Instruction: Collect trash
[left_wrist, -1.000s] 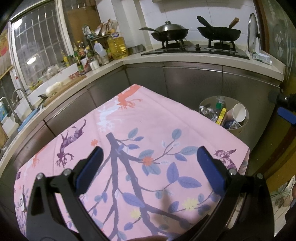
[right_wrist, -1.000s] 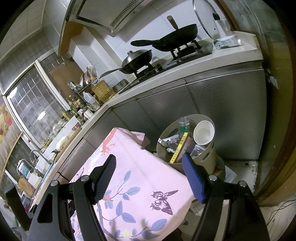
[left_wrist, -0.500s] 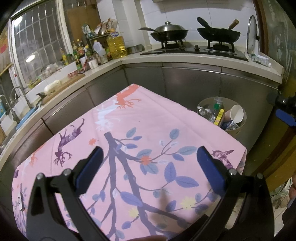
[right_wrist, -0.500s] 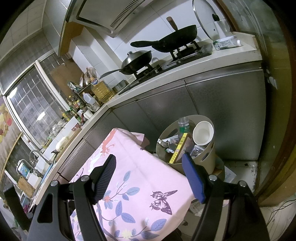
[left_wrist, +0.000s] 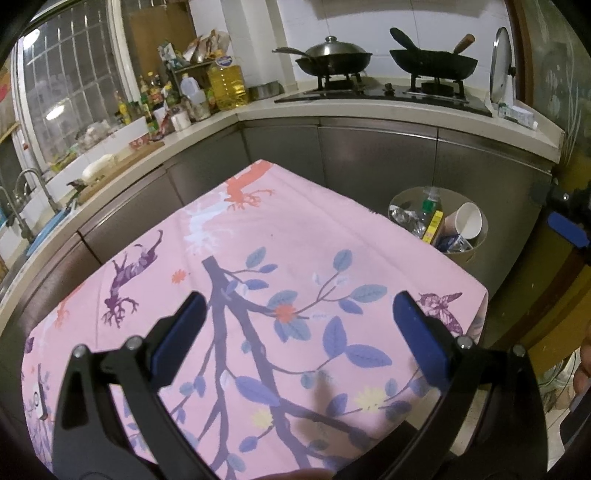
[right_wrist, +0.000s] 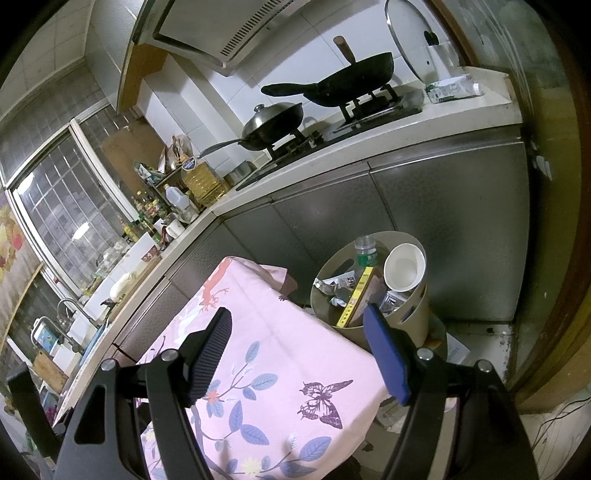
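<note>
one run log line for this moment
left gripper: open, empty | right gripper: open, empty | pink tablecloth: no trash on it | trash bin: holds paper cup, bottle, wrappers

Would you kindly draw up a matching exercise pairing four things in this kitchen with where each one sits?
Things:
1. paper cup
2. lidded wok
3. oil jug
4. butterfly print

Places:
A. on the pink tablecloth, near its corner
B. in the counter's corner, by the window
C. inside the trash bin, tilted
D. on the stove's left burner

Pairs: 1-C, 2-D, 3-B, 4-A
</note>
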